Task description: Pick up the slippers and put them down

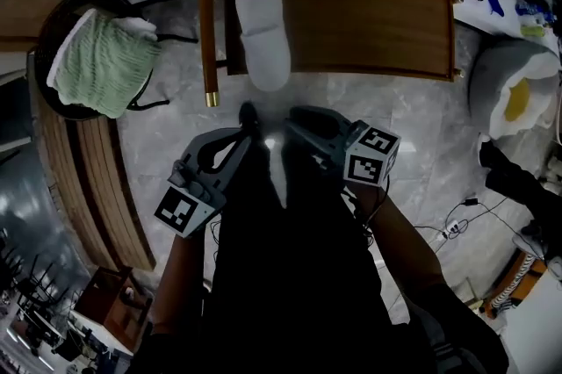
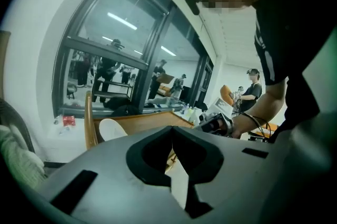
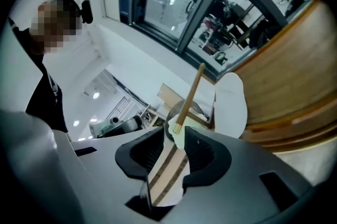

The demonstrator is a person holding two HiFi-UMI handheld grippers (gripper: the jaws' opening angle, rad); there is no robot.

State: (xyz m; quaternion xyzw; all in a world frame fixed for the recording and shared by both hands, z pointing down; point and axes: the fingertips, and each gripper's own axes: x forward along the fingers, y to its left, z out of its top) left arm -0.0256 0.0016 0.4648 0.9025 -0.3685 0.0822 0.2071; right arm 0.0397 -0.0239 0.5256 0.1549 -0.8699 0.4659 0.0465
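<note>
dark clothing on the person (image 1: 299, 276) fills the bottom of the head view, and both forearms reach forward out of it. up front, the left hand-held gripper (image 1: 248, 113) and the right hand-held gripper (image 1: 294, 116) sit side by side over the grey marbled floor (image 1: 413, 126), tips close to each other and aimed at the wooden chair (image 1: 369, 12). each one's marker cube faces up, the left (image 1: 186, 210) and the right (image 1: 371, 154). now the left gripper view: the jaw tips are pressed together and nothing sits between them, only a sliver of light lower down. over to the right gripper view: those jaws stand a little spread, the gap bare, with just striped wood and floor showing through it. and the prize, the white slipper (image 1: 262, 30), lies on the left end of the chair seat, lengthwise away from the person, its near end poking just past the seat's front edge. it's well clear of both tools, neither one touching it. the left gripper view catches it as a pale oval on the seat (image 2: 112, 129); the right gripper view has it just beyond the jaws, beside the chair's slim wooden rod (image 3: 190, 94). off to the left, a green knitted cloth (image 1: 105, 65) is heaped in a round black seat (image 1: 53, 30). far right, a white beanbag (image 1: 514, 78) slumps on the floor. only one slipper shows in any view.
</note>
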